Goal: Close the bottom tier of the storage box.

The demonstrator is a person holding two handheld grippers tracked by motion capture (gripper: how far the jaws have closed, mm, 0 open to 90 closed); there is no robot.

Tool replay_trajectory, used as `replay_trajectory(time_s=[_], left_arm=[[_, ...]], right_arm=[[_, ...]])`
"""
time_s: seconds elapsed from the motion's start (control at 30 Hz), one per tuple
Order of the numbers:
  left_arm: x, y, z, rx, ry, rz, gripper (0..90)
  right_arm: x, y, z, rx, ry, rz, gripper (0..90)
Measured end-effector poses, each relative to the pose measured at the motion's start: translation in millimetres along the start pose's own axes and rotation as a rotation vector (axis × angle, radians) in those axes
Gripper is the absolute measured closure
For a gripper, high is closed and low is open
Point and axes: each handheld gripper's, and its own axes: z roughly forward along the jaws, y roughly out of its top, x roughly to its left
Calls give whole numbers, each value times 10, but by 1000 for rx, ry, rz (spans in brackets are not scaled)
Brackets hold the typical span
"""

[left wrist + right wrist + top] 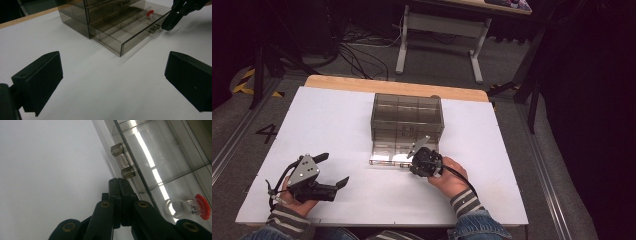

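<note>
A smoky clear drawer box (407, 120) stands mid-table, its bottom drawer (130, 32) pulled out toward the person. The right gripper (119, 182), jaws pressed together on nothing, sits just beside the drawer's handle (123, 164). The left gripper (334, 170) rests near left, jaws spread wide

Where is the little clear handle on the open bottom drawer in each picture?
High view: the handle is mid-front of the pulled-out drawer, just left of the right tongs.
Left gripper view: upper right, on the drawer's front wall, beside the right tongs' tip.
Right gripper view: upper middle, just above the shut tongs.
Shared landmark: the small red thing in the drawer shows in both gripper views.
</note>
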Motion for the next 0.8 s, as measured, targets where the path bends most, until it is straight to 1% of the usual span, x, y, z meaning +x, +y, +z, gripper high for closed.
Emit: replay_trajectory(time_s=[0.17, 0.3, 0.43, 0.53, 0.7, 0.8], left_arm=[[-1, 0, 0, 0, 0, 0, 23], [-1, 0, 1, 0, 0, 0, 23], [-1, 0, 0, 0, 0, 0, 23], [-2, 0, 0, 0, 0, 0, 23], [-2, 0, 1, 0, 0, 0, 23], [-1, 1, -1, 0, 0, 1, 23]], right_arm=[[-16, 0, 27, 13, -1, 13, 900], [-22, 2, 50, 27, -15, 20, 900], [-27, 6, 55, 22, -26, 20, 900], [-30, 10, 57, 23, -35, 29, 898], [-49, 5, 60, 18, -31, 44, 896], [-48, 6, 62, 18, -37, 41, 896]])
